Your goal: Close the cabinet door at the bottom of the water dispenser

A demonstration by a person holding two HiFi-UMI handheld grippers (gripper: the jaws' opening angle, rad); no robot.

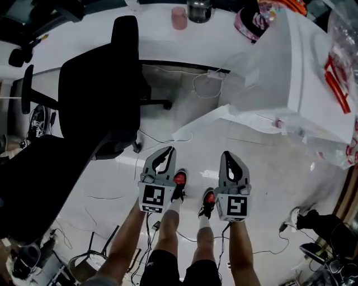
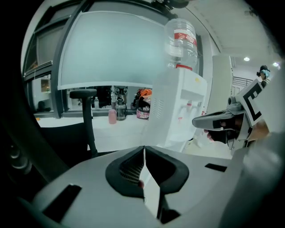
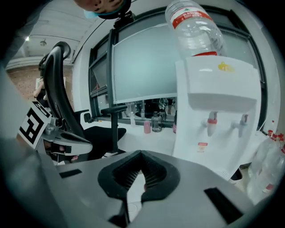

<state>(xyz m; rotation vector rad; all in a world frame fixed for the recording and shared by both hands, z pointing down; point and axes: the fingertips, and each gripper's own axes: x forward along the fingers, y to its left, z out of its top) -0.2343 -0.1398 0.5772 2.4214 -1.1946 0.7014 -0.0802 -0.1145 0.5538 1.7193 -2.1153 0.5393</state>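
Observation:
The white water dispenser stands at the upper right of the head view, with a clear bottle on top. From its base a white panel juts out to the left over the floor; it looks like the open cabinet door. My left gripper and right gripper hang side by side above the floor, short of the panel, both shut and empty. The left gripper view shows its jaws meeting, the dispenser ahead to the right. In the right gripper view the dispenser fills the right side, its lower part hidden.
A black office chair stands to the left. Behind it, a white desk carries a pink cup and a jar. Cables trail over the pale floor. The person's red-and-black shoes are below the grippers.

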